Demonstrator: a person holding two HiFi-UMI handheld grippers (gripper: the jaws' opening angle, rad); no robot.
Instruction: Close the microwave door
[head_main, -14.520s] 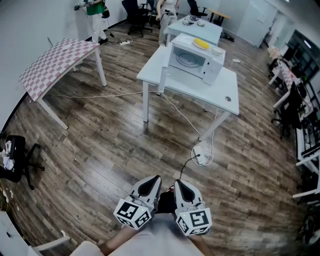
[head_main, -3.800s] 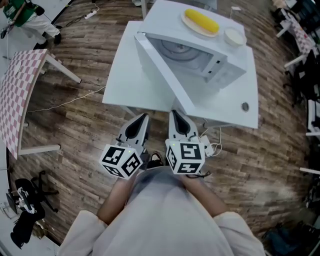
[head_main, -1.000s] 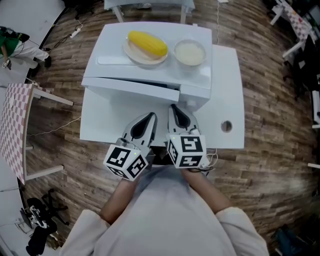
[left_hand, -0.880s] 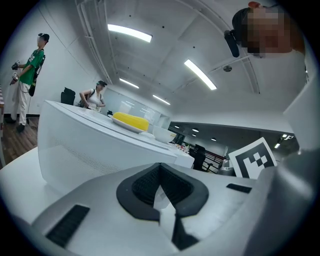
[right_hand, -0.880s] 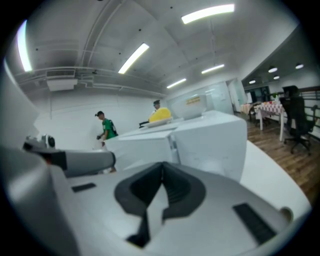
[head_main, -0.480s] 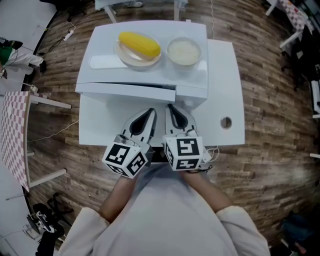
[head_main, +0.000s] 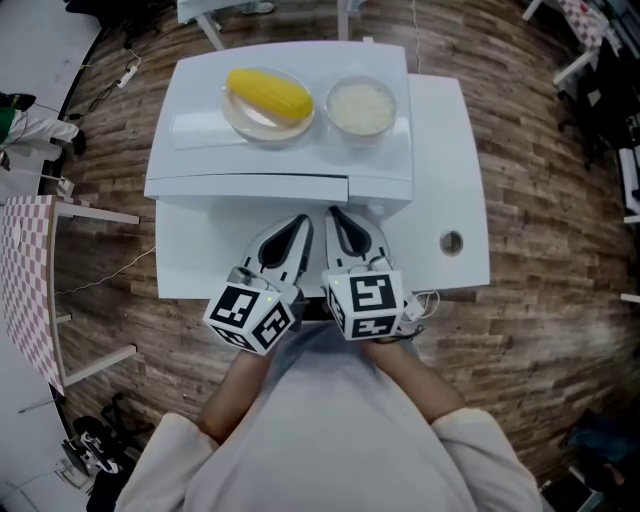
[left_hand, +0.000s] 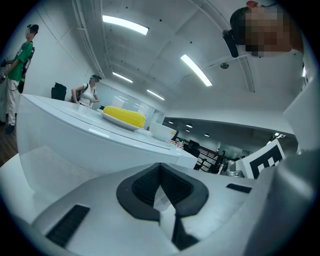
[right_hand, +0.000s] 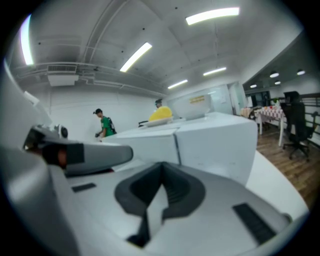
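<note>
microwave door (head_main: 250, 188), just beyond left hand-held gripper (head_main: 299, 224)

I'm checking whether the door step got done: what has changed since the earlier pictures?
The white microwave's door swung from wide open to flush with the front, as the person walked up to the white table. The left tool and right tool stayed shut, holding nothing. The yellow corn cob and white bowl remain on top.

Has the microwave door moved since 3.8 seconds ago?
Yes. The microwave door swung in toward the microwave body and now looks about flush with it.
</note>
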